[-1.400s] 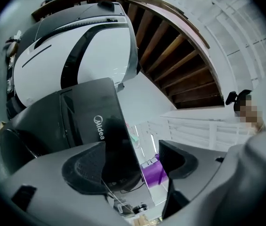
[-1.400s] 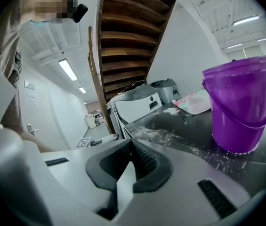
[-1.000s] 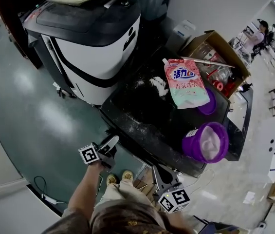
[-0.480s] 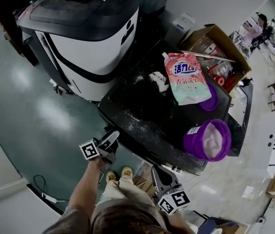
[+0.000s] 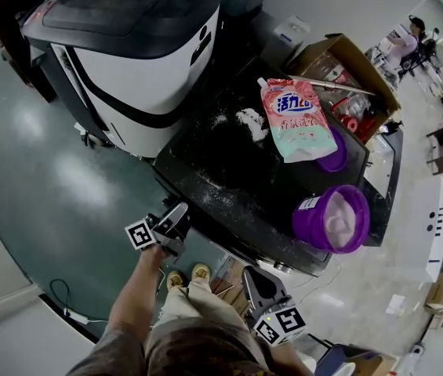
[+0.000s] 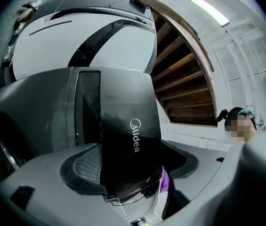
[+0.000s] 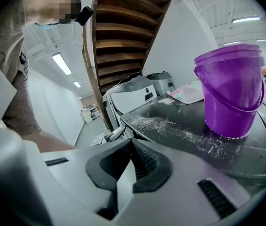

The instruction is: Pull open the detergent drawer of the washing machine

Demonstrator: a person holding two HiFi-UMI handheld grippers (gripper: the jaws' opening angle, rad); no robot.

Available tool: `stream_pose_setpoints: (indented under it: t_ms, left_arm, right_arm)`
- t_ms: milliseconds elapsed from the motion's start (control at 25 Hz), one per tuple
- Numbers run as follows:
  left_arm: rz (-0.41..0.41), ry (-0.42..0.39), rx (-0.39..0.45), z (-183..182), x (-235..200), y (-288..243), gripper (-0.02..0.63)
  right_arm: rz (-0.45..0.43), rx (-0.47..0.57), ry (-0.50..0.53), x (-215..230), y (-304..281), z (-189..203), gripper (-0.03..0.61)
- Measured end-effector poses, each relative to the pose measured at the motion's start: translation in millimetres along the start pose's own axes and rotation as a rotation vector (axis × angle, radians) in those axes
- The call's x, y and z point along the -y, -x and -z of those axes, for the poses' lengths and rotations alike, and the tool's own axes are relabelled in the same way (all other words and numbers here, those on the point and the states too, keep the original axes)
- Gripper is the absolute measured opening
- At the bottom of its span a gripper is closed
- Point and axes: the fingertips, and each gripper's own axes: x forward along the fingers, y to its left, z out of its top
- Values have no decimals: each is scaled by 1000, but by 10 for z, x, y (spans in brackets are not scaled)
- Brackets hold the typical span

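A black-topped washing machine (image 5: 229,171) dusted with white powder stands in front of me. My left gripper (image 5: 178,214) is at its front left corner. In the left gripper view the glossy black detergent drawer front (image 6: 128,126), marked Midea, fills the gap of the left gripper (image 6: 133,173). Both ribbed pads (image 6: 83,166) lie against its sides, so this gripper is shut on it. My right gripper (image 5: 251,276) hangs below the machine's front edge. In its own view the right gripper (image 7: 130,161) is shut on nothing. The drawer is hidden in the head view.
On the machine's top are a purple bucket (image 5: 331,219), a detergent bag (image 5: 298,120) and a powder spill (image 5: 245,120). Behind it is an open cardboard box (image 5: 346,77). A white and black machine (image 5: 135,45) stands at the left. A cable (image 5: 64,308) lies on the green floor.
The head view has drifted a little. Both grippers keep their places relative to the machine, the left one staying at the front left corner.
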Motion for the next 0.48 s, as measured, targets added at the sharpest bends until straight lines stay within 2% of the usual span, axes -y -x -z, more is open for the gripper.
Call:
stream_pose_setpoints:
  t_ms: [240,480]
  left_arm:
    - [11,1,-9,2,-32,8,364]
    - [32,82,16,-14,-75,44,341]
  right_arm:
    - [0,-6,2,-44,54,57,2]
    - [1,-14,3,-143,135,119,2]
